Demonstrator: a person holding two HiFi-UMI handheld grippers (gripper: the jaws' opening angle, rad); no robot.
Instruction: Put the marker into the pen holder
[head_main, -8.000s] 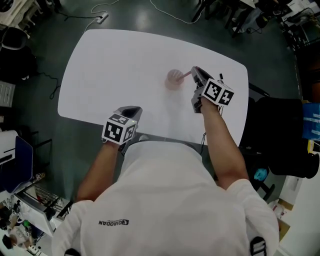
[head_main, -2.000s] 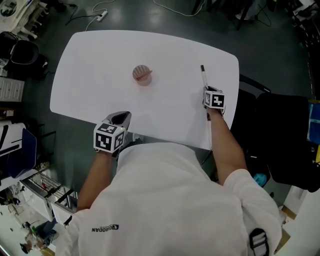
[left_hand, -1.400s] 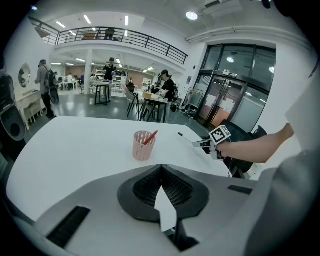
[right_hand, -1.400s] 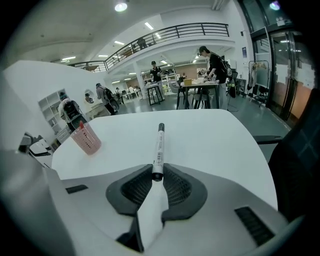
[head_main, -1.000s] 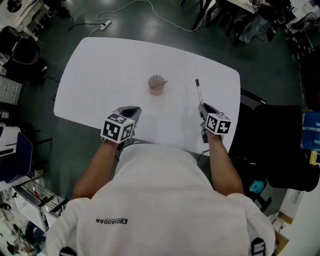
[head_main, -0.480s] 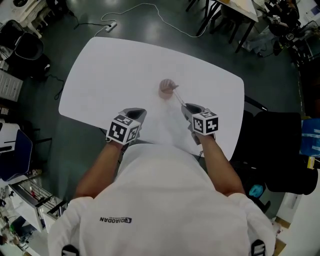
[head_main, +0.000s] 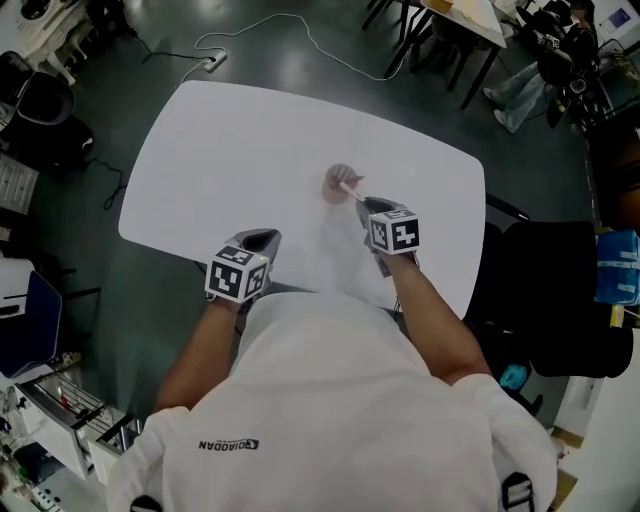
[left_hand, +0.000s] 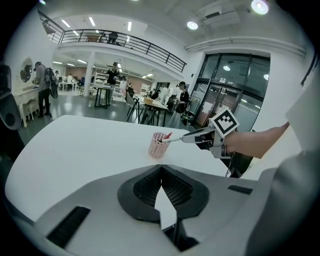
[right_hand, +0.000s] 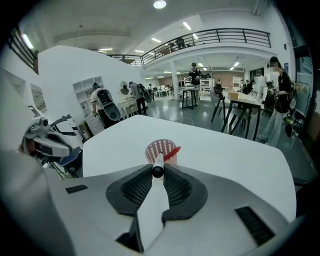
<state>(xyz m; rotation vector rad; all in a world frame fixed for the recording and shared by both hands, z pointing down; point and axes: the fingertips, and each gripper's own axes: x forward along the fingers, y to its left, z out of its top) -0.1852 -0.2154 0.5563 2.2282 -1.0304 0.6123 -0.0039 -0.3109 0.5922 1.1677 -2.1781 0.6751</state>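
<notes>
Right gripper view shows me my right claw (right_hand: 157, 171) clamped on the marker (right_hand: 158, 162), whose far end reaches the mouth of the pink pen holder (right_hand: 155, 148), where a red pen (right_hand: 171, 153) leans. The holder stands upright mid-worktop (right_hand: 235, 155). My left claw (left_hand: 161, 176) sits closed and empty near the worktop's near edge.

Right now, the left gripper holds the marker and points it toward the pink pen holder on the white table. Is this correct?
Not quite. The right gripper holds the marker, as the right gripper view shows; the left gripper is shut and empty. The rest stands: the marker points toward the pink pen holder on the white table.
</notes>
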